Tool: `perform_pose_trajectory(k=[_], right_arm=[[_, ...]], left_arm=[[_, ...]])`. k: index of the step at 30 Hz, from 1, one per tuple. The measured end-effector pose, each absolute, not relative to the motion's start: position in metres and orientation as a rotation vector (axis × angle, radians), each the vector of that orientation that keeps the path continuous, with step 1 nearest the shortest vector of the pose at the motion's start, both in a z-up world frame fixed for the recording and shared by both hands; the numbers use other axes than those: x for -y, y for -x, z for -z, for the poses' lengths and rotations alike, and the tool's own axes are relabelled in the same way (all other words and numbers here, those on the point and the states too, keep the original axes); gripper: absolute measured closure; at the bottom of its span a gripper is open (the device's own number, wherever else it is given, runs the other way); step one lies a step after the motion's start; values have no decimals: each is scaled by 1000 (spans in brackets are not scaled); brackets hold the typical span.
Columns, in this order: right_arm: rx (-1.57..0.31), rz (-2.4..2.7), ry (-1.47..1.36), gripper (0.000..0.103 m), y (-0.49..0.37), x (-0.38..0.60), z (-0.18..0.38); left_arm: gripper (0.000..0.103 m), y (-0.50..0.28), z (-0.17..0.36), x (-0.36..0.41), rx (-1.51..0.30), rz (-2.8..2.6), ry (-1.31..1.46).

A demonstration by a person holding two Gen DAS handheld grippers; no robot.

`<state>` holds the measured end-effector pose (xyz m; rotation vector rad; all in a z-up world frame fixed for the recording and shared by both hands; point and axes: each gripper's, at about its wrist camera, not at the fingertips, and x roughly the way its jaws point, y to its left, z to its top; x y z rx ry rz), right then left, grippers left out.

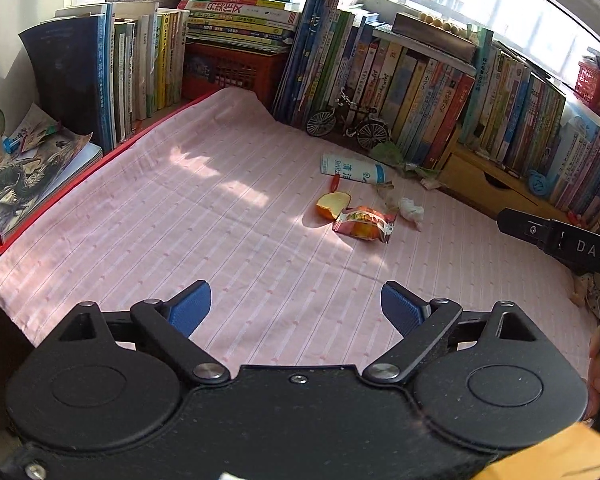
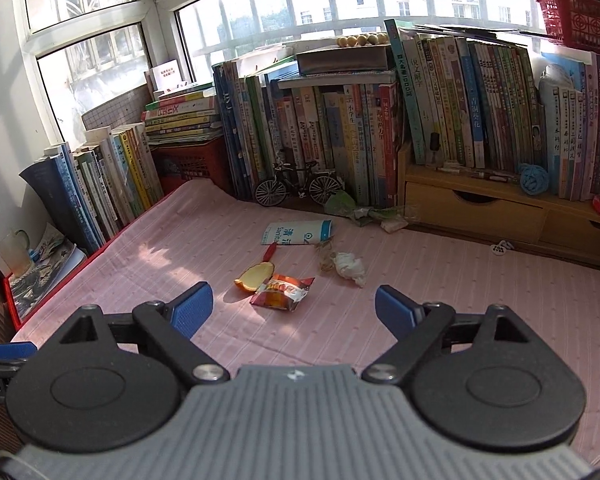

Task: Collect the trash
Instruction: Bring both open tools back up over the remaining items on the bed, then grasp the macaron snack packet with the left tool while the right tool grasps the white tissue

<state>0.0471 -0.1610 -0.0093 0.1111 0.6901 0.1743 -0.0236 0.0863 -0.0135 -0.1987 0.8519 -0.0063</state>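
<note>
1. Closest in, the left gripper (image 1: 296, 304) is hanging over the near part of the pink striped cloth (image 1: 180, 208) with its blue pads spread wide and nothing sitting between them. Same deal with the right gripper (image 2: 294, 306): jaws gaping, nothing in them.
2. A bit of the right gripper is also poking into the left wrist view at the right edge, as a black arm with white lettering.
3. Further out, around the middle of the cloth, the trash is all sitting in one loose bunch. A red-orange snack wrapper (image 2: 282, 292) is lying flat, touching an orange peel piece (image 2: 255, 276) just to its left.
4. Right behind the peel, a small red bit (image 2: 270, 252) is lying there, can't really tell what it is.
5. To the right of the wrapper, a crumpled white tissue (image 2: 350, 265) is resting next to some thin, dry-looking scraps.
6. Past those, a white and blue packet (image 2: 298, 233) is lying on its side.
7. Near the back, some green leaves (image 2: 346, 205) are slumping by a little model bicycle (image 2: 298, 186).
8. Furthest off, rows of books (image 2: 460, 92) are lining the window, with a wooden drawer unit (image 2: 480, 210) on the right.
</note>
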Motion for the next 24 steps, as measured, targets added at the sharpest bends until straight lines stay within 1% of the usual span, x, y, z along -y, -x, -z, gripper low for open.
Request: perform_pose_trajectory(k=[7,17,19,24], right_arm=[[-710,-141,-100,8,-95,198,28],[-781,-121,-101,8,-156,217,61],[-804,-126,-102,8,-167,218,71],[-848,-163,-88,8,-193,215,95]], left_arm=[[11,-36,36,-50,-873,-10,201],[12,-99,58,-15,-922,8,191],[12,-111,65,-9,-930,14,197],[20,-143,85,4,-959,41,233]])
